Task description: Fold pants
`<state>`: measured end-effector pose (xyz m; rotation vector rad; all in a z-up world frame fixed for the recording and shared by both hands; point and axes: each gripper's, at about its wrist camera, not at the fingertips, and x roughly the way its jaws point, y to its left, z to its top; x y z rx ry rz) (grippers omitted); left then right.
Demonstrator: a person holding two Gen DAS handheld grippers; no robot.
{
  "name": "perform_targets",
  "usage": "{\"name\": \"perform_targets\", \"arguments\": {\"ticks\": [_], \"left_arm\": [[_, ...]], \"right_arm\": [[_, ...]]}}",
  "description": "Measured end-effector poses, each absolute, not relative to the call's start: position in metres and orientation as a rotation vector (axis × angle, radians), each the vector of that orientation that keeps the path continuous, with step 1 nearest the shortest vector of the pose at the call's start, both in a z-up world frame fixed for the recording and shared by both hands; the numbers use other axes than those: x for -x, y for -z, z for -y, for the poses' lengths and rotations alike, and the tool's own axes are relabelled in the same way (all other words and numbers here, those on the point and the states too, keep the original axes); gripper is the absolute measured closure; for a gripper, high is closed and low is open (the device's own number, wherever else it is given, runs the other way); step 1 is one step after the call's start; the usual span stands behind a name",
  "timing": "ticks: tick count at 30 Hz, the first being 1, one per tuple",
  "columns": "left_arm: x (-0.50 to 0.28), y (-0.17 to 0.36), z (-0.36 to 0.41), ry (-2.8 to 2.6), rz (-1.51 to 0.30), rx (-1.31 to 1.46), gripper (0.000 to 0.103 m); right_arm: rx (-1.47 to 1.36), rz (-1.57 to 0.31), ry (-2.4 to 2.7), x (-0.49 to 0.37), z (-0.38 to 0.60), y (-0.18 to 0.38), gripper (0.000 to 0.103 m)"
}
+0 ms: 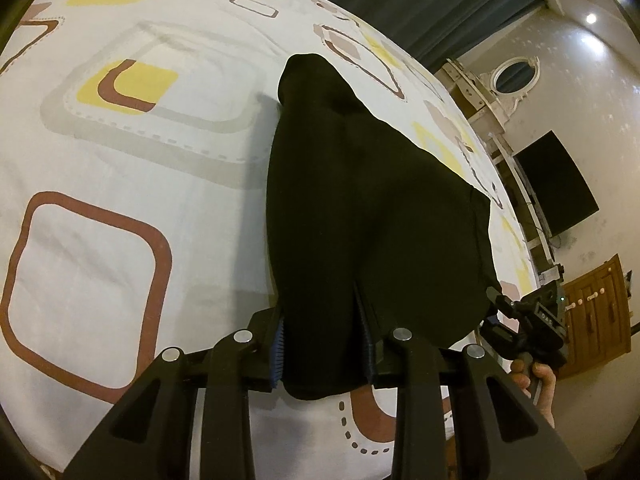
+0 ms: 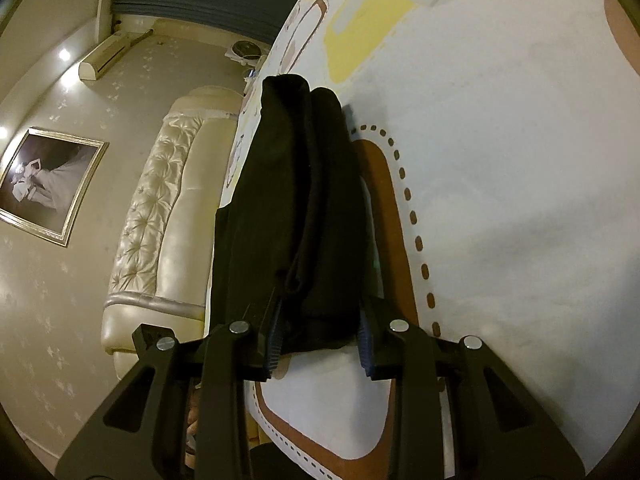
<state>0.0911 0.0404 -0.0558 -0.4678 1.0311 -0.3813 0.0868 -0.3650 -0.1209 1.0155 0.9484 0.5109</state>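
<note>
While the soft black pants (image 1: 360,208) draped over the patterned bedsheet (image 1: 120,140), your left gripper (image 1: 324,344) and right gripper (image 2: 318,344) each pinched bunched fabric; only the right view caught the tufted headboard (image 2: 160,208).

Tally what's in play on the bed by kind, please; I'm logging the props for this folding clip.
Black pants: 1
Handheld grippers: 2, the left gripper and the right gripper, each clamped on the pants
Patterned bedsheet: 1
Total: 4
</note>
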Motion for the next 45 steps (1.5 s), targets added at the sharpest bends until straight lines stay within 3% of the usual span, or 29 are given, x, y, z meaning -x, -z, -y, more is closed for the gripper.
{"name": "perform_targets", "arguments": {"ticks": [4, 13, 16, 29, 45], "left_arm": [[-0.085, 0.055, -0.037, 0.378, -1.02, 0.432, 0.068], [-0.07, 0.049, -0.032, 0.288, -0.964, 0.302, 0.035], [-0.063, 0.045, -0.035, 0.268, -0.962, 0.32, 0.029], [-0.004, 0.018, -0.013, 0.184, -0.892, 0.129, 0.023], [0.045, 0.0, 0.002, 0.137, -0.82, 0.077, 0.021]], "right_arm": [[-1.032, -0.947, -0.51, -0.086, 0.366, 0.122, 0.071], [-1.053, -0.953, -0.488, -0.071, 0.371, 0.118, 0.054], [-1.036, -0.963, -0.475, -0.06, 0.373, 0.115, 0.051], [-0.802, -1.011, -0.366, -0.011, 0.35, 0.088, 0.027], [-0.291, -0.954, -0.133, 0.026, 0.286, 0.044, 0.021]]}}
